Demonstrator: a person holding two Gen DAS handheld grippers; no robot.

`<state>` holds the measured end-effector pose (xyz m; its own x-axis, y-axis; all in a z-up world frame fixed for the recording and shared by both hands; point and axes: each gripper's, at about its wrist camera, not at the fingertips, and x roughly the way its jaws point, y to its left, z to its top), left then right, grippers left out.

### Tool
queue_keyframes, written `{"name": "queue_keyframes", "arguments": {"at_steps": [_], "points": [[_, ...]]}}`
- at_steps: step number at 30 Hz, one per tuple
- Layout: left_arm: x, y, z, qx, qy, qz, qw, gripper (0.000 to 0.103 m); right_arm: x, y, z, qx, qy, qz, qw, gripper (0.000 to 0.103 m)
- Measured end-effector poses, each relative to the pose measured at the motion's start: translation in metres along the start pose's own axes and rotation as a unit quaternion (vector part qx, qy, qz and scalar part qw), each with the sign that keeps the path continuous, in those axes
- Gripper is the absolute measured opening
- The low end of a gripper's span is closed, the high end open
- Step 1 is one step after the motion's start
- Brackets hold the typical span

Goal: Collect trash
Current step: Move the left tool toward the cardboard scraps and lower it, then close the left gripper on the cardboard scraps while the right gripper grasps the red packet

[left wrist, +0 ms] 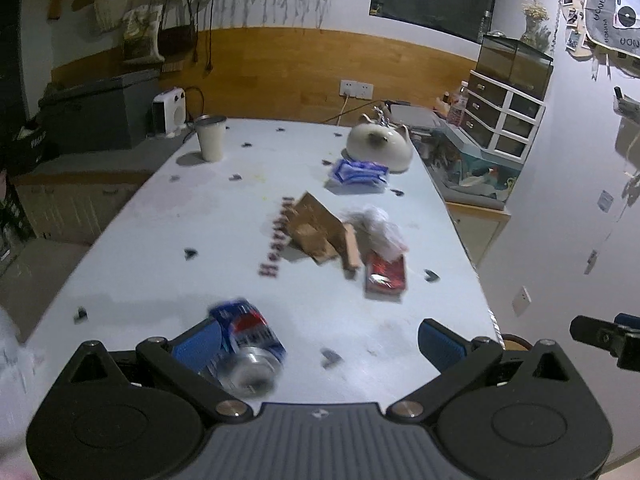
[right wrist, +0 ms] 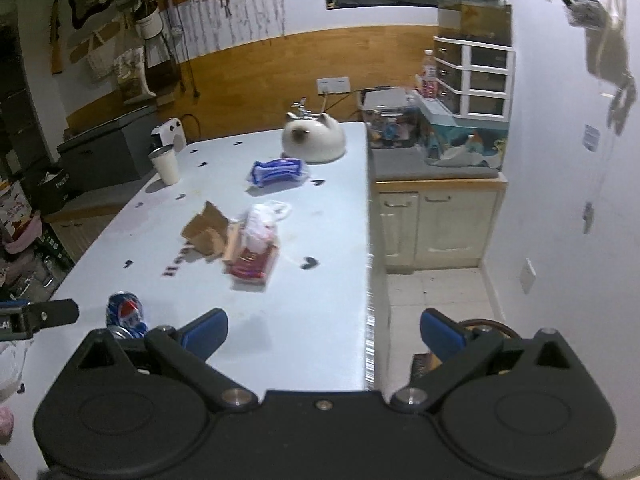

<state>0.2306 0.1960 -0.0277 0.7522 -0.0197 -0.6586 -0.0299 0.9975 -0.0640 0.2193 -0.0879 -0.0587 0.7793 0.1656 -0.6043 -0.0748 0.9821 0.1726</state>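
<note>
dark red lettering "heart…" on the white table (left wrist: pixel 160 240), rest hidden under torn cardboard (left wrist: pixel 316 228)

home | fish tank (right wrist: pixel 474 16); cabinets (right wrist: pixel 436 226); wall photos (left wrist: pixel 576 20)

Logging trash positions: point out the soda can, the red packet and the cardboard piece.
soda can (left wrist: pixel 248 350), left wrist view, its side.
red packet (left wrist: pixel 386 276), left wrist view, top face.
cardboard piece (right wrist: pixel 206 228), right wrist view, flat middle.

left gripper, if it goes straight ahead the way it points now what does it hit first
Probably the blue soda can. It lies on its side on the white table, just inside the left finger of the open left gripper. Dead centre looks free up to the cardboard scraps, though depth is unclear.
</note>
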Motion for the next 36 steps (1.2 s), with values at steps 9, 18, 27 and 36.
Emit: {"name": "queue_keyframes", "arguments": {"at_steps": [9,18,27,36], "points": [[0.068,0.034,0.052,0.012,0.0,-0.03,0.9995,0.103,0.054,0.058,0.018,0.016,0.007,-0.007,1.0,0.103],[0.164,0.046,0.093,-0.011,0.042,-0.066,0.9969,0.103,0.128,0.087,0.031,0.006,0.017,-0.023,1.0,0.103],[0.258,0.049,0.121,-0.101,0.084,-0.084,0.9878,0.103,0.197,0.099,0.039,-0.012,0.019,-0.017,1.0,0.103],[0.333,0.04,0.119,-0.23,0.149,-0.055,0.9601,0.103,0.237,0.102,0.037,-0.016,0.041,-0.026,0.999,0.103]]}}
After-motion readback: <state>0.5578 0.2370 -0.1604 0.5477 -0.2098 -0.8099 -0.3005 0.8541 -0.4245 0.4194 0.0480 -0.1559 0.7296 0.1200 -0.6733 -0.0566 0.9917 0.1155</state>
